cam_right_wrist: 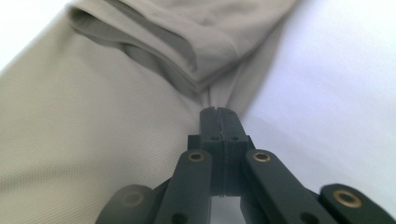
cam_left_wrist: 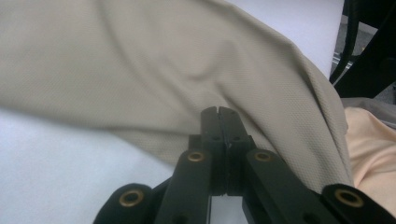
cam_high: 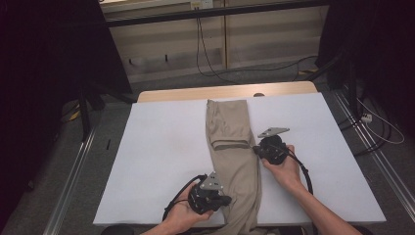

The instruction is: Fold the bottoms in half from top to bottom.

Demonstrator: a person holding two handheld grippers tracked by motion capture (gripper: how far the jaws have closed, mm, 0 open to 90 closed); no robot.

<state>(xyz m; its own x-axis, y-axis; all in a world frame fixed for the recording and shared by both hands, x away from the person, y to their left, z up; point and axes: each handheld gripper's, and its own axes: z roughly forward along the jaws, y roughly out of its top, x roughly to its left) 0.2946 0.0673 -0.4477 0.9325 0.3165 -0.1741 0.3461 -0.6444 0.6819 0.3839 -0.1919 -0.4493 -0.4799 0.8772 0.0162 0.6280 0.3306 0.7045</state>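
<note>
Currently the khaki trousers (cam_high: 233, 156) lie folded lengthwise in a narrow strip down the middle of the high view, from near the table's far edge to the bottom edge of the frame, where the fabric spills over. The cloth reads as a light, fine-weave knit or woven: soft, limp, no stiffness, so it will sag between any two holds and drag across the cover rather than slide as one piece. Best holds are seams and doubled edges, judged from the layered fold partway up the strip. Left gripper (cam_high: 221, 199), lower centre of the high view, has its jaws closed at the strip's left edge; in the left gripper view the tips meet against the fabric edge (cam_left_wrist: 219, 111), probably pinching a thin layer, though the view is too close to be sure. Right gripper (cam_high: 258, 148), at the strip's right edge beside the fold, likewise stands closed, its tips at a bunched pleat (cam_right_wrist: 218, 110). White table cover (cam_high: 161, 147) looks matte and slightly grippy. Room: wooden table edge (cam_high: 220, 92) beyond, cables (cam_high: 205, 54) on the grey floor, dark curtains (cam_high: 39, 73) at left and right.
</note>
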